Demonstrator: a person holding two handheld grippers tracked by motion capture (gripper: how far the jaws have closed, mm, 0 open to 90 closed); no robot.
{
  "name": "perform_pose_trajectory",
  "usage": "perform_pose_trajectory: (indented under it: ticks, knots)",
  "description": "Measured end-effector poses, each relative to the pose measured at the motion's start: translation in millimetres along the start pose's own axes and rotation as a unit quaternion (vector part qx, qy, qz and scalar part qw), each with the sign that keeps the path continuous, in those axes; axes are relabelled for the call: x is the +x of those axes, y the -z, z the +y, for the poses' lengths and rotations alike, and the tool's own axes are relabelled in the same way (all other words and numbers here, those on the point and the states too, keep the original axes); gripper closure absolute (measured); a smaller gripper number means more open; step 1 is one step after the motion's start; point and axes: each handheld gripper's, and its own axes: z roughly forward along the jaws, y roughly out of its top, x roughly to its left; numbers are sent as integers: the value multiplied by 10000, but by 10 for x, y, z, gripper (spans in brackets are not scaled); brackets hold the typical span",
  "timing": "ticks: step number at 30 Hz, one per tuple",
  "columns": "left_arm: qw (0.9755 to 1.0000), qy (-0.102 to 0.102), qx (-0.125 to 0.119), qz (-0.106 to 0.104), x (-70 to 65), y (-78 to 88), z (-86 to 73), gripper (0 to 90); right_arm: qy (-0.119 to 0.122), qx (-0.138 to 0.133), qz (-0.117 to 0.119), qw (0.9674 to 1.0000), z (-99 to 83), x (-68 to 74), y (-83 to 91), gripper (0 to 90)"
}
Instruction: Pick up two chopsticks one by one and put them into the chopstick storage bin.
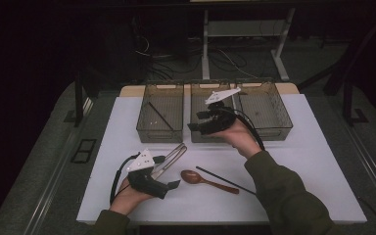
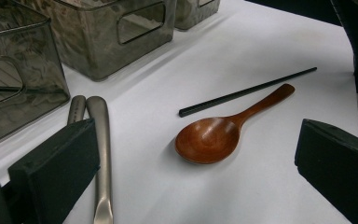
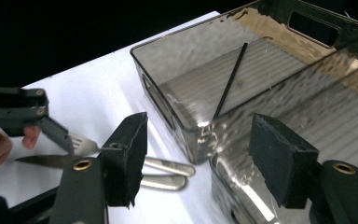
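With the right gripper (image 1: 199, 121) empty, jaws apart, over the middle bin (image 1: 210, 131) at the desk's far edge, and the left gripper (image 1: 172, 173) open near the front-edge wooden spoon (image 1: 206, 180), a careless reach risks knocking the black chopstick (image 1: 225, 180) just beside it.

Seen along the right gripper (image 3: 205, 158), its two black jaws stand apart with nothing between them, above the near corner of a smoky transparent bin (image 3: 186, 79) on the white table (image 3: 98, 88). A black chopstick (image 3: 230, 81) lies slanted inside that bin, its lower end near the front wall. A second bin (image 3: 242, 186) sits just beside the first, under the right jaw. Left of the bin, the handles of a fork and knife (image 3: 165, 173) lie side by side, and farther left the left gripper (image 3: 37, 119) hovers over the fork's tines.
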Motion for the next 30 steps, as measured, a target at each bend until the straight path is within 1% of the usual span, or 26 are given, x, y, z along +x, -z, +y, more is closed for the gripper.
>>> perform_pose_trajectory:
  ticks: [1,2,4,6,8,12,13,15,18,20,25,27,30]
  knots:
    - [10000,-2,14,-1,1,1,-1,0,-39,-49,-8,10000,-52,-10,74,364]
    - [10000,-1,6,9,0,-1,-2,0,-39,-49,-8,10000,-52,-10,74,364]
    - [10000,-6,7,21,-1,-2,-4,0,-94,-81,10,9999,-109,-20,142,365]
    - [10000,1,-21,41,-3,-3,-5,0,-78,-93,18,9999,-174,-38,201,367]
    - [10000,-47,15,63,-1,0,-7,0,-96,-94,18,9999,-239,-47,260,367]
    - [10000,-72,13,55,-5,-3,-10,0,-62,-79,11,9999,-363,-55,382,367]
    - [9999,-115,39,55,-4,-4,-11,0,-61,-81,6,9999,-396,-57,413,367]
    - [9999,-141,73,69,-7,-15,-16,0,-101,-82,-23,9999,-467,-62,467,369]
    - [9998,-153,93,40,-9,-18,-17,0,-129,-61,-39,9999,-584,-73,536,372]
    - [9998,-153,96,28,-12,-13,-19,0,-108,-9,-92,9999,-665,-75,578,373]
    - [9998,-137,128,48,-9,-2,-25,0,-217,37,-74,9997,-853,-72,681,376]
    - [9998,-145,130,51,-7,2,-24,0,-212,32,-146,9997,-915,-67,723,384]
    - [9999,-127,104,56,-9,10,-25,0,-249,49,-157,9996,-981,-61,782,388]
